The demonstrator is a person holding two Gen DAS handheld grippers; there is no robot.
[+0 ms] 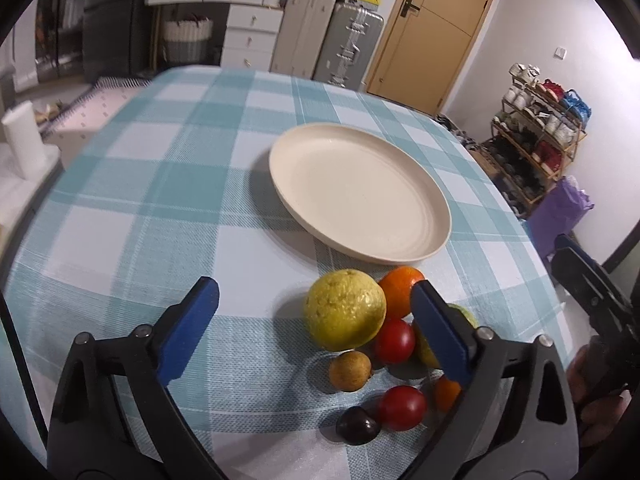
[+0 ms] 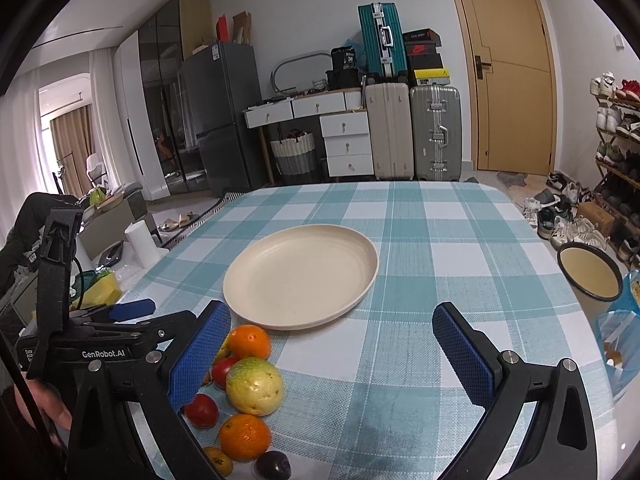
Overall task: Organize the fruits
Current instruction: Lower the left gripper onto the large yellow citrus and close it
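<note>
An empty cream plate (image 1: 360, 196) sits mid-table; it also shows in the right wrist view (image 2: 300, 276). Near its front edge lies a pile of fruit: a yellow-green guava (image 1: 344, 316), oranges (image 1: 400, 290), red tomatoes (image 1: 394, 340), a small brown fruit (image 1: 349, 371) and a dark plum (image 1: 357, 426). My left gripper (image 1: 314, 312) is open and empty, hovering over the pile's left side. My right gripper (image 2: 332, 344) is open and empty, with the guava (image 2: 255, 386) and an orange (image 2: 245, 437) at its left finger.
The table wears a teal checked cloth (image 2: 420, 240). An enamel bowl (image 2: 590, 274) and a blue bag (image 2: 618, 336) sit at the right edge. A paper roll (image 2: 142, 244) stands off the left side. Suitcases, drawers and a door stand behind.
</note>
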